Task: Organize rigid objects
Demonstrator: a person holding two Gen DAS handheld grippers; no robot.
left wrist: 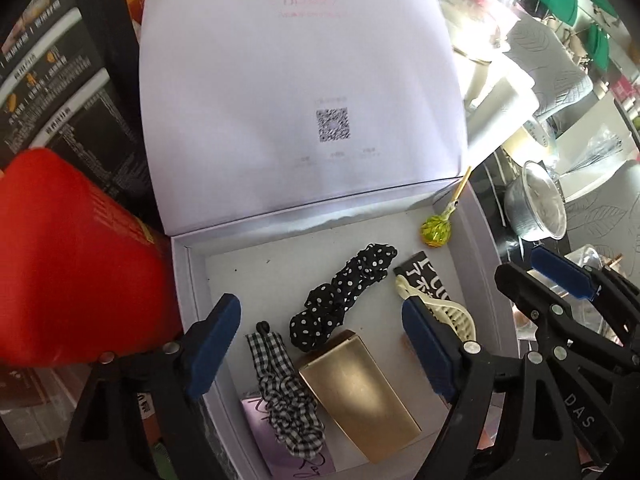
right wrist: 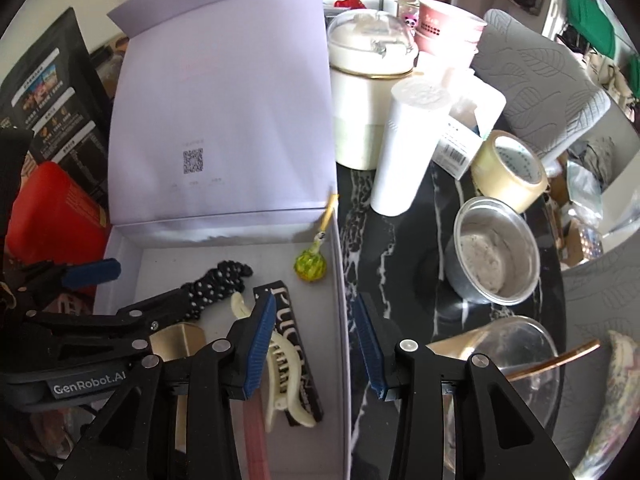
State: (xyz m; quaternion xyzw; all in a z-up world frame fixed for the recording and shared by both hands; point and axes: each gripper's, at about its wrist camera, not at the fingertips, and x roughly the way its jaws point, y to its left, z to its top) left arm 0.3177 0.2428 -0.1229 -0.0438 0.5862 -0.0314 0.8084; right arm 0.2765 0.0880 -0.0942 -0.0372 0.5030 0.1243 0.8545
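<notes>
An open lavender box (left wrist: 192,276) (right wrist: 338,280) with its lid upright holds a gold case (left wrist: 360,392), a polka-dot scrunchie (left wrist: 344,292), a gingham scrunchie (left wrist: 284,384), a cream hair claw (right wrist: 280,364), a black lettered bar (right wrist: 296,320) and a green lollipop (left wrist: 435,230) (right wrist: 311,266). My left gripper (left wrist: 320,348) is open and empty above the gold case and scrunchies. My right gripper (right wrist: 316,344) is open and empty, straddling the box's right wall, with its left finger over the hair claw.
A red container (left wrist: 72,264) stands left of the box. On the black marble table to the right are a metal cup (right wrist: 492,252), a tape roll (right wrist: 510,168), a white tumbler (right wrist: 408,144), a white lidded pot (right wrist: 368,92) and a glass bowl (right wrist: 520,356).
</notes>
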